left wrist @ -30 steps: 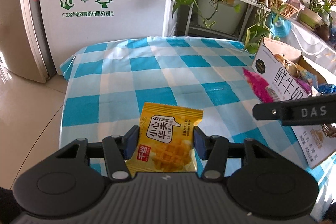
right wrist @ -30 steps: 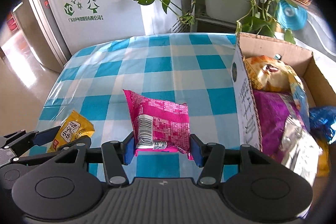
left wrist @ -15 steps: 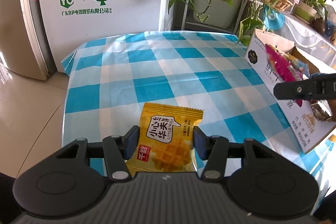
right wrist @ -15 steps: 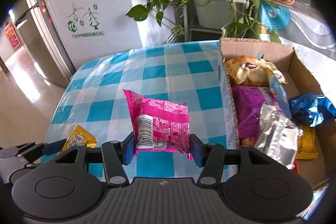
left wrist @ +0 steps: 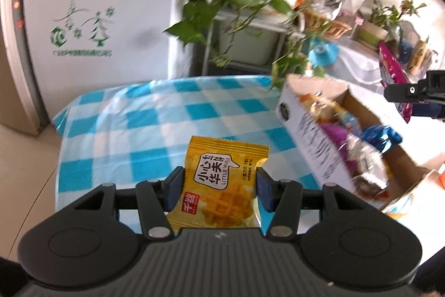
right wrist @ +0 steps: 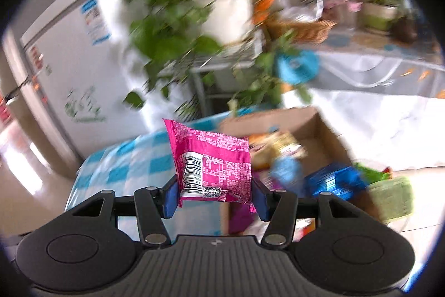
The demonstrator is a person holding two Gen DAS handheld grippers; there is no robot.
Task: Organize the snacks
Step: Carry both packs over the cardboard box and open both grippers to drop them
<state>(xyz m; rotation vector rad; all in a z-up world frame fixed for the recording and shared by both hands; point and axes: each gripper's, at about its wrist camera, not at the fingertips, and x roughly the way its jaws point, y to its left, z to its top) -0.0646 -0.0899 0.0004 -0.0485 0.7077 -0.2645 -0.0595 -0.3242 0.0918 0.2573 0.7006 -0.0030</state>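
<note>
Left gripper (left wrist: 219,187) — jaws closing snugly on the yellow waffle packet (left wrist: 222,185), which is hanging above the checked tablecloth (left wrist: 133,130), near the cardboard box (left wrist: 311,130).

Right gripper (right wrist: 215,195) — jaws pinching the pink snack packet (right wrist: 212,163), which is riding high over the box's open top, among the snacks (right wrist: 331,181) already filling it.

Handling advice: each packet is best lowered well inside the box walls before the jaws are being opened, one gripper at a time, so neither is snagging the rim.

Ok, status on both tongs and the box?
Left tongs shut on yellow waffle pack. Right tongs shut on pink pack, above cardboard box. Nothing blocking.
</note>
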